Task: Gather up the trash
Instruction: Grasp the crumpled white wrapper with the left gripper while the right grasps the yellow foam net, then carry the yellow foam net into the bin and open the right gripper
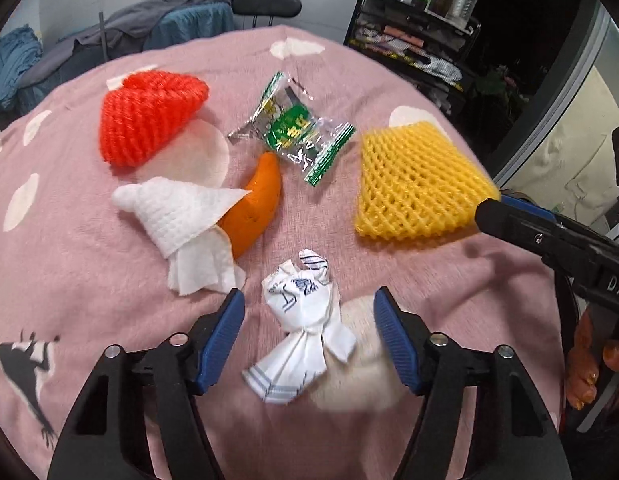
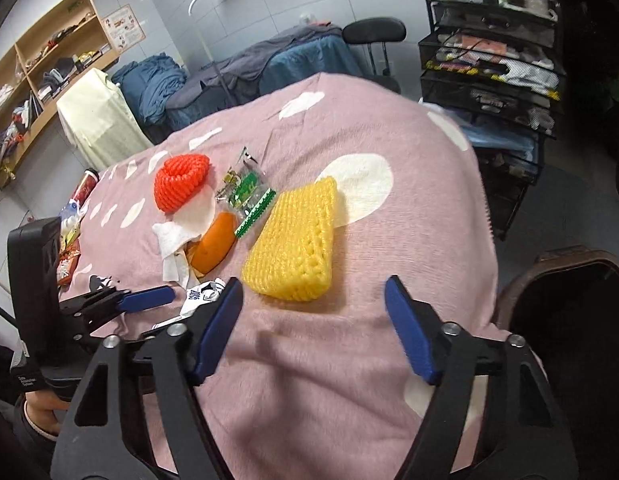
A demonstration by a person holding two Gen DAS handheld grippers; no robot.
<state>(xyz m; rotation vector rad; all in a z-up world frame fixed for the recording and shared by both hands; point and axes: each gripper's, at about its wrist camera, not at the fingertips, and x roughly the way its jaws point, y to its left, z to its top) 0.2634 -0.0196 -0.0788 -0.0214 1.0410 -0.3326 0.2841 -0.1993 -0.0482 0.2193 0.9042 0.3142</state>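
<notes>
The left gripper [image 1: 309, 320] stands spread, and the crumpled white wrapper [image 1: 305, 320] lies between its blue pads [image 1: 223, 340] without touching either one. This wrapper looks like thin paper or film, twisted in the middle. It is probably very light and soft, so it will collapse under the pads and it cannot break. The twisted waist seems the best place to pinch, because the loose ends may slip out.

The right gripper [image 2: 313, 320] is also spread and holds nothing; only the pink cloth [image 2: 309, 380] is between its pads. Just ahead of it lies the yellow foam net [image 2: 293, 240]. The net looks springy and very light. It will squash easily, and its open mesh gives good grip, so a hold on the near edge should be enough.

Farther out on the cloth are the white tissue [image 1: 181, 216], partly over an orange peel [image 1: 257, 204], then the green clear packet [image 1: 297, 132] and the red foam net [image 1: 149, 116]. The tissue is limp and can tear. The packet looks smooth and may slide, so its crimped end is the safer hold. At the right edge of the right view a dark bin [image 2: 569, 304] stands beside the cloth, likely the place for the trash.
</notes>
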